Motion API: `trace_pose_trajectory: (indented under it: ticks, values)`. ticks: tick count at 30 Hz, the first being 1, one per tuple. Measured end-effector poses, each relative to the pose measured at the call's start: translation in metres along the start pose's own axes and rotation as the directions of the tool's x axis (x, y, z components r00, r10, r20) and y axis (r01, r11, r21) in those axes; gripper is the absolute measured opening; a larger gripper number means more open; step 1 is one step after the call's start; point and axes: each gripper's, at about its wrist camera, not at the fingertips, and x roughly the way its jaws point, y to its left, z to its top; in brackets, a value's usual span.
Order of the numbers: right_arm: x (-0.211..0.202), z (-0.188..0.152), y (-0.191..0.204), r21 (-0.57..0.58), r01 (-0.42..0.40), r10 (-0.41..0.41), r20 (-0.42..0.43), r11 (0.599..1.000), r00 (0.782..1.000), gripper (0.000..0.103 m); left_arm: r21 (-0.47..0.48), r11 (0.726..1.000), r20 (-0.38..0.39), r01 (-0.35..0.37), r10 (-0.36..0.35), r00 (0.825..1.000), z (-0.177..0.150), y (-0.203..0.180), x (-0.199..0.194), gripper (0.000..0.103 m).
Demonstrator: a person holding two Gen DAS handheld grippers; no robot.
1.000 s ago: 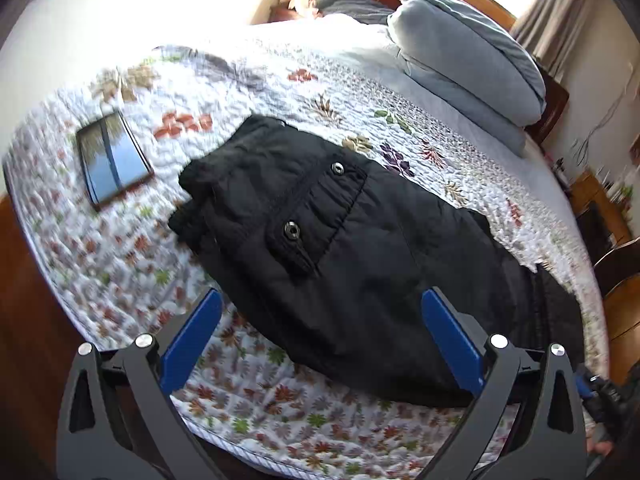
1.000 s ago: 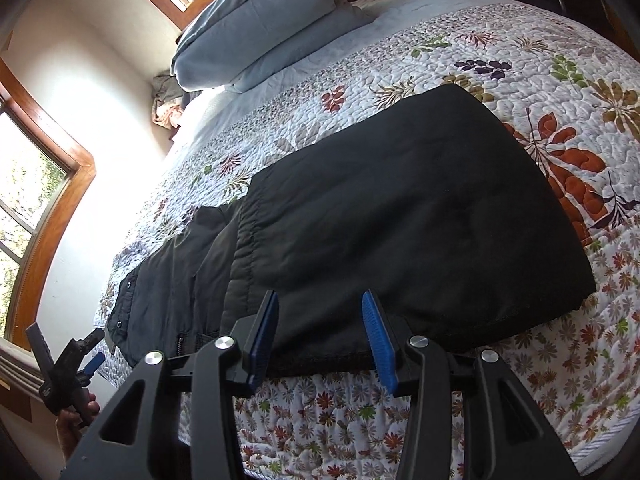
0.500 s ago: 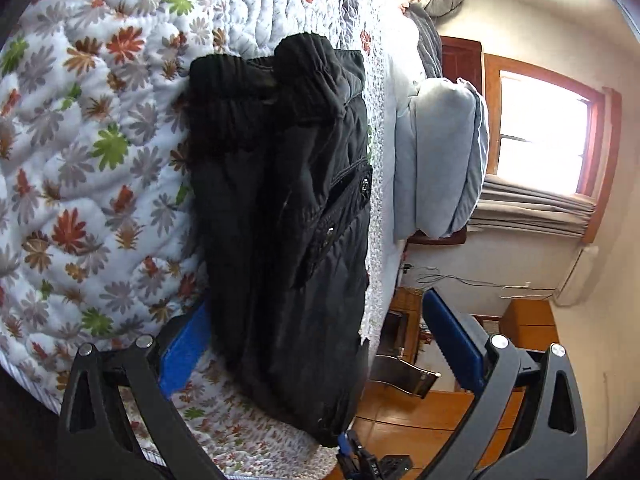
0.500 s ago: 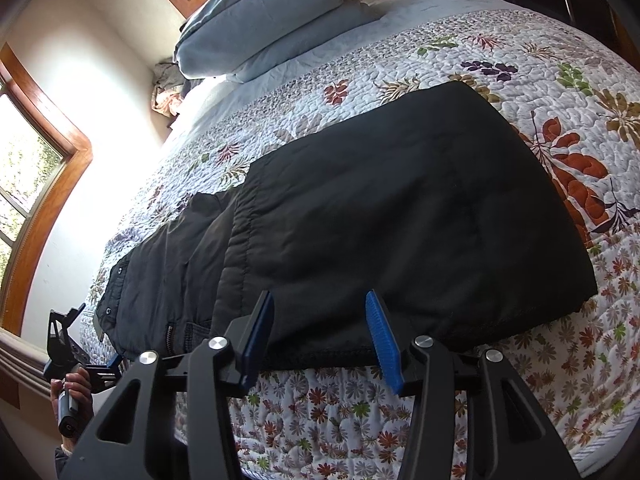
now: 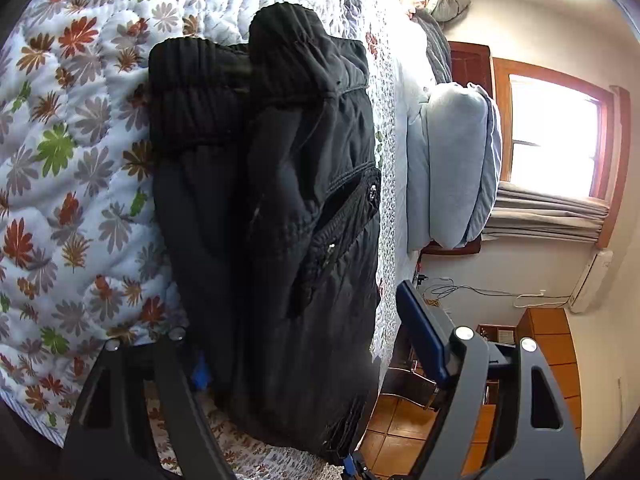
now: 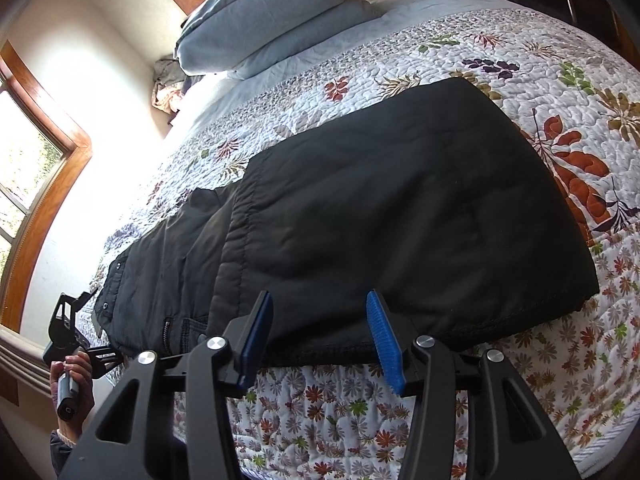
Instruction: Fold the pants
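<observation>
Lying lengthwise along the near edge of the bed (image 6: 460, 420), the black pants (image 6: 400, 216) run from the waistband end at the left to the leg end at the right. The left gripper (image 5: 308, 344) straddles the waist end, its fingers spread wide, with the cloth between them; the left finger is mostly hidden by fabric, so contact is unclear. The right gripper (image 6: 320, 340) hovers at the near hem of the legs, fingers moderately apart, holding nothing. Each gripper is thus nearest its own end. The floral quilt (image 5: 80, 160) is soft and puckered; pillows (image 6: 264, 20) sit far back, windows (image 5: 556, 136) beyond.
</observation>
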Motion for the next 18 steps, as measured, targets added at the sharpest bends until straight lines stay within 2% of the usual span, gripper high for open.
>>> trace_pose_trajectory:
  ticks: [4, 6, 7, 8, 14, 16, 18]
  values:
    - [0.001, -0.001, 0.0, -0.005, 0.001, -0.001, 0.0, 1.0, 1.0, 0.05, -0.015, 1.0, -0.006, -0.013, 0.013, 1.0, 0.004, 0.001, 0.0, 0.072]
    - [0.001, -0.001, 0.0, -0.002, 0.0, 0.0, 0.0, 1.0, 1.0, 0.05, -0.008, 0.999, -0.011, -0.054, 0.054, 0.998, 0.006, 0.002, -0.001, 0.059]
    - [0.001, -0.001, -0.001, -0.001, -0.002, 0.002, 0.0, 1.0, 1.0, 0.05, -0.005, 0.997, -0.013, -0.079, 0.079, 0.997, 0.006, 0.003, 0.0, 0.046]
    - [0.001, -0.001, -0.001, 0.001, -0.003, 0.003, 0.0, 1.0, 1.0, 0.05, -0.002, 0.995, -0.015, -0.098, 0.098, 0.995, 0.008, 0.005, -0.001, 0.028]
    - [-0.001, -0.001, -0.003, 0.008, -0.015, 0.015, -0.002, 1.0, 1.0, 0.05, 0.034, 0.995, 0.034, -0.095, 0.094, 0.995, 0.005, -0.001, -0.003, 0.014]
    - [-0.001, -0.001, -0.004, 0.014, -0.02, 0.02, -0.001, 1.0, 1.0, 0.05, 0.082, 0.993, 0.058, -0.088, 0.083, 0.995, 0.001, -0.013, -0.004, 0.013]
    - [-0.002, -0.001, -0.006, 0.02, -0.024, 0.024, -0.001, 0.999, 1.0, 0.05, 0.169, 0.981, 0.075, -0.091, 0.079, 0.994, -0.004, -0.031, -0.005, 0.012]
